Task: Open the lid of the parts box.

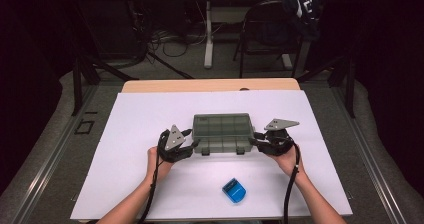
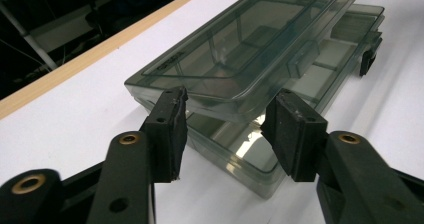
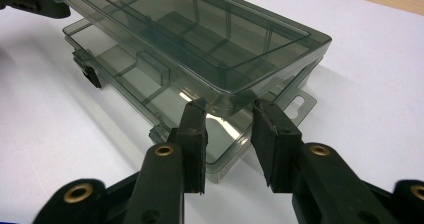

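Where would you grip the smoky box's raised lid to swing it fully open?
Grip the lid by its short end edges, one gripper from each side, as the left gripper and right gripper are now placed. Its front edge is lifted clear of the base, so the ends overhang, probably leaving room for the jaws.

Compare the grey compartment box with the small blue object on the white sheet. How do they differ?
The compartment box is see-through smoky grey; the blue object is bright blue. The box is much larger. The box sits mid-sheet between the left tongs and right tongs, its lid partly raised; the blue object lies apart, nearer the person. Both rest on the white sheet.
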A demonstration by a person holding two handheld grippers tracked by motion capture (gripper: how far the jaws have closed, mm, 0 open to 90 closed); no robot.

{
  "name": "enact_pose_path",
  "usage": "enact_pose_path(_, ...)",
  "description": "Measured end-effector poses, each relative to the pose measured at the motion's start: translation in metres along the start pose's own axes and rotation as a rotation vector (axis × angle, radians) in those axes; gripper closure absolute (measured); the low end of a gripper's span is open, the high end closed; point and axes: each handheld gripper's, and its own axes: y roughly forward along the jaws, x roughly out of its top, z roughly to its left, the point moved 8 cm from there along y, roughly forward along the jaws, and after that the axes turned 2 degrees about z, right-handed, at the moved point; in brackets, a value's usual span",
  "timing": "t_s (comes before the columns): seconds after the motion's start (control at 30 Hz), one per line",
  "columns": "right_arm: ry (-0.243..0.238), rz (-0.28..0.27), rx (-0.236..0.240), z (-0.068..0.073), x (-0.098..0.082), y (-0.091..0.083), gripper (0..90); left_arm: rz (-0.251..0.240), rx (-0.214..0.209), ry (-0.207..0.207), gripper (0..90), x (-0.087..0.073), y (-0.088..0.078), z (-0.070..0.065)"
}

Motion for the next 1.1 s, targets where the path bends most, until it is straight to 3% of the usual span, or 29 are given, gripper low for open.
enact_pose_path(0.1, -0.008, 0.0, -0.022, -0.001, 0.001, -0.002, 58.9, -0.002, 0.007, 0.009, 53.2, 0.001, -0.001, 0.001)
enact_pose_path(0.27, -0.06, -0.024, -0.057, -0.001, 0.003, -0.003, 47.7, -0.016, 0.014, 0.01, 54.8, 0.003, -0.003, 0.001)
enact_pose_path(0.4, -0.105, -0.047, -0.075, 0.0, 0.006, -0.003, 47.8, -0.036, 0.037, 0.023, 55.5, 0.006, -0.003, 0.002)
enact_pose_path(0.43, -0.137, -0.053, -0.101, 0.0, 0.008, -0.003, 50.8, -0.044, 0.04, 0.019, 55.6, 0.007, -0.003, 0.003)
enact_pose_path(0.6, -0.181, -0.072, -0.129, 0.002, 0.012, -0.001, 56.4, -0.041, 0.027, 0.01, 56.6, 0.007, -0.003, 0.004)
enact_pose_path(0.97, -0.151, -0.084, -0.163, 0.001, 0.017, -0.001, 60.0, -0.03, -0.002, -0.011, 57.5, 0.014, -0.003, 0.011)
enact_pose_path(1.1, -0.153, -0.08, -0.165, 0.001, 0.021, -0.003, 60.0, -0.038, -0.034, -0.031, 57.7, 0.016, -0.003, 0.016)
